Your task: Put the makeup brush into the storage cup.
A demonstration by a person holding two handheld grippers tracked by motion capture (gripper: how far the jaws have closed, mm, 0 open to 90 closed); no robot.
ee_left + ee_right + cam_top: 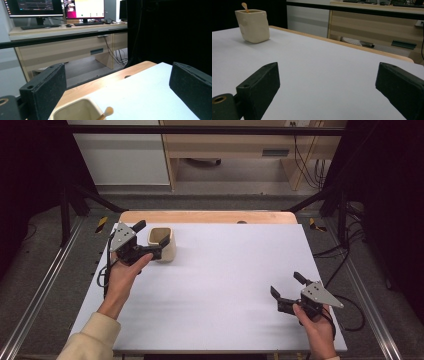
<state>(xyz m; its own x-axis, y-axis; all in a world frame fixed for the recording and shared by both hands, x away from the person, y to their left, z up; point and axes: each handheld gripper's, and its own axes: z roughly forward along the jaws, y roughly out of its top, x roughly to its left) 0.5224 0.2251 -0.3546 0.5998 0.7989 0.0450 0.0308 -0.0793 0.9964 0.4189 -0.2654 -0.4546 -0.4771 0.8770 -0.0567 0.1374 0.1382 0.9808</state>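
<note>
A: High view first. I've got the left gripper (151, 238) at the far left of the white table (225, 285), jaws spread wide around the top of the cream cup (164, 244). Pads not pressing on it as far as I can see.

B: And the right?

A: Right gripper (286, 285) sits near right, well apart from the cup, jaws apart, nothing between them.

B: Left gripper view?

A: Both black jaws stand wide. Cup (75, 111) is low between them, just beside the left jaw, with a wooden stick (107, 112) poking out of it. Can't tell if the jaw touches the rim.

B: Right gripper view?

A: Jaws apart over bare table (324, 72). Cup (253, 25) upright far left, stick (244, 6) leaning inside it.
</note>
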